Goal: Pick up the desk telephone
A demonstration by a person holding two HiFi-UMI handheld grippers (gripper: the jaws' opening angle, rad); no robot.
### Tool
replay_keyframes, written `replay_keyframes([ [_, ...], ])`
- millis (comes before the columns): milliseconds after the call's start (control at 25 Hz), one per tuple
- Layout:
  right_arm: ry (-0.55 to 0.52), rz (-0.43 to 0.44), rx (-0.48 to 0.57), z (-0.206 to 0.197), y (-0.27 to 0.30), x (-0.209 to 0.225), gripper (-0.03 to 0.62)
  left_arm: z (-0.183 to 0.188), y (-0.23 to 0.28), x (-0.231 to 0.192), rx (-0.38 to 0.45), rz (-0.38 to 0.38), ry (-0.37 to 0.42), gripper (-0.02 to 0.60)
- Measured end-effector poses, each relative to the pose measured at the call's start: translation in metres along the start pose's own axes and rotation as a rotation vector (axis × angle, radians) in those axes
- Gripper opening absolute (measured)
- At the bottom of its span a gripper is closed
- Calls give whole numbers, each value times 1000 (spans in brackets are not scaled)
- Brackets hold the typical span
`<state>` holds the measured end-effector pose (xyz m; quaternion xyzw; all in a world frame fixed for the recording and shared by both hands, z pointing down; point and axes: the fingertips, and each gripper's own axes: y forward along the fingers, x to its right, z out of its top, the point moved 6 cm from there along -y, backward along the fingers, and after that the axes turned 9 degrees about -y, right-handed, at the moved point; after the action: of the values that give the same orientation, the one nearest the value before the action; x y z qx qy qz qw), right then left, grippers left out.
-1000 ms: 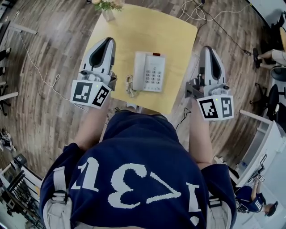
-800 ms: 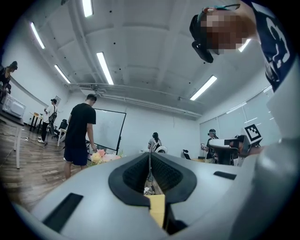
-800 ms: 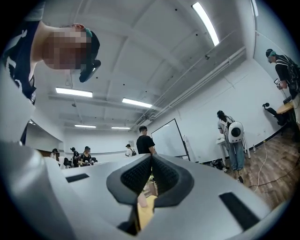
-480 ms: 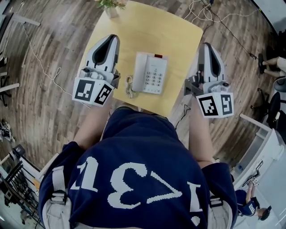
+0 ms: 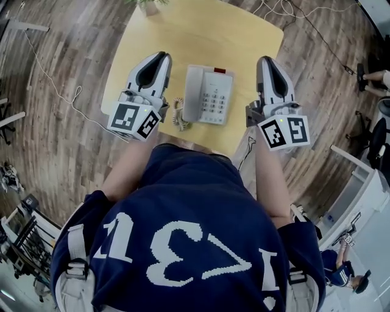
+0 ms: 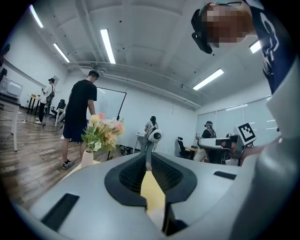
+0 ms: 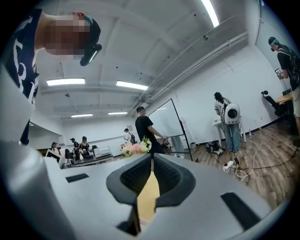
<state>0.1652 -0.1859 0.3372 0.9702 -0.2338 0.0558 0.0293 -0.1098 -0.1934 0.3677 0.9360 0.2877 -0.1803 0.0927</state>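
One white desk telephone sits flat on the yellow worktop, toward the edge nearest the person. Its handset rests in the cradle on the phone's left side, and the coiled cord is bunched just beside that side. The left gripper hangs just left of the phone, beyond the cord and not touching it. The right gripper hangs just right of the phone, over the worktop's right edge, also apart from it. Both pairs of jaws are pressed together with nothing between them. A vase of flowers stands at the worktop's far left corner. Cables trail across the wood-plank floor, and other people stand about the room.
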Motion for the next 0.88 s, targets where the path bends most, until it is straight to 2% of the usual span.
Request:
replay_keyframes([
  [120, 16, 11, -87, -34, 1, 2, 31, -23, 4, -6, -57, 4, -26, 53],
  [240, 44, -3, -180, -69, -2, 3, 32, -45, 8, -11, -122, 9, -69, 171],
  [440, 118, -2, -326, -129, -9, 0, 123, -94, 10, -20, -266, -1, -178, 254],
  [600, 206, -12, -412, -170, -16, 0, 177, -133, 7, -25, -393, -21, -276, 273],
  [720, 253, -19, -454, -191, -21, 0, 193, -155, 5, -27, -466, -47, -369, 281],
  [880, 399, 62, -516, -215, -26, -5, 239, -173, 3, -26, -526, -94, -502, 291],
])
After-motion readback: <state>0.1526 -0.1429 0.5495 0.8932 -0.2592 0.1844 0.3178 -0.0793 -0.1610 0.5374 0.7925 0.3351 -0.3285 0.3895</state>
